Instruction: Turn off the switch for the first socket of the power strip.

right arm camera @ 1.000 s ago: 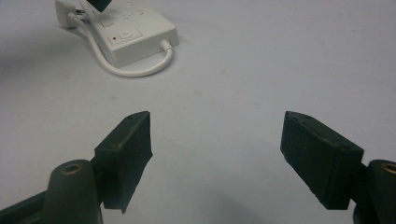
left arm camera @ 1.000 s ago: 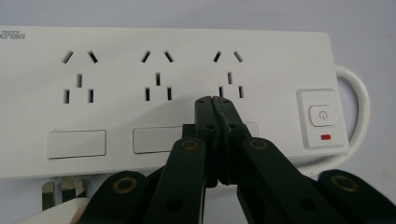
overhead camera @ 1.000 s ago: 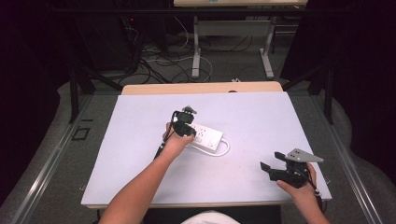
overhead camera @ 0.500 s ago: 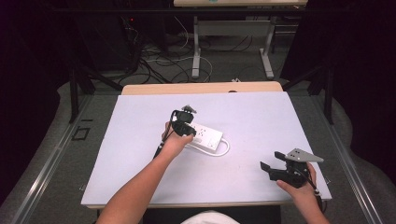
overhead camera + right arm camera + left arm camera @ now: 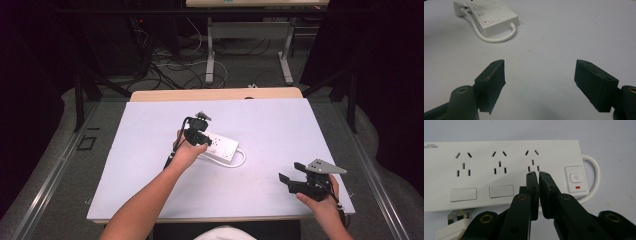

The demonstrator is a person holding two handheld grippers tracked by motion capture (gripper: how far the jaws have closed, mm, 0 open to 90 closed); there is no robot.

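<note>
A white power strip (image 5: 221,146) lies near the middle of the table, with three sockets, a switch (image 5: 575,178) with a red light, and a white cable (image 5: 596,171) looping at its end. A white plug (image 5: 451,230) rests beside its near edge. My left gripper (image 5: 537,173) hovers right over the strip by the socket nearest the switch, jaws shut with nothing seen between them; the high view shows it (image 5: 196,134) at the strip's left end. My right gripper (image 5: 540,72) is open over bare table, at the front right (image 5: 291,172). The strip (image 5: 496,17) lies far ahead of it.
The white table (image 5: 280,125) has a wooden strip (image 5: 215,94) along its far edge. Beyond it on the floor are loose cables (image 5: 175,62) and the legs of another desk (image 5: 210,55). Dark curtains stand to both sides.
</note>
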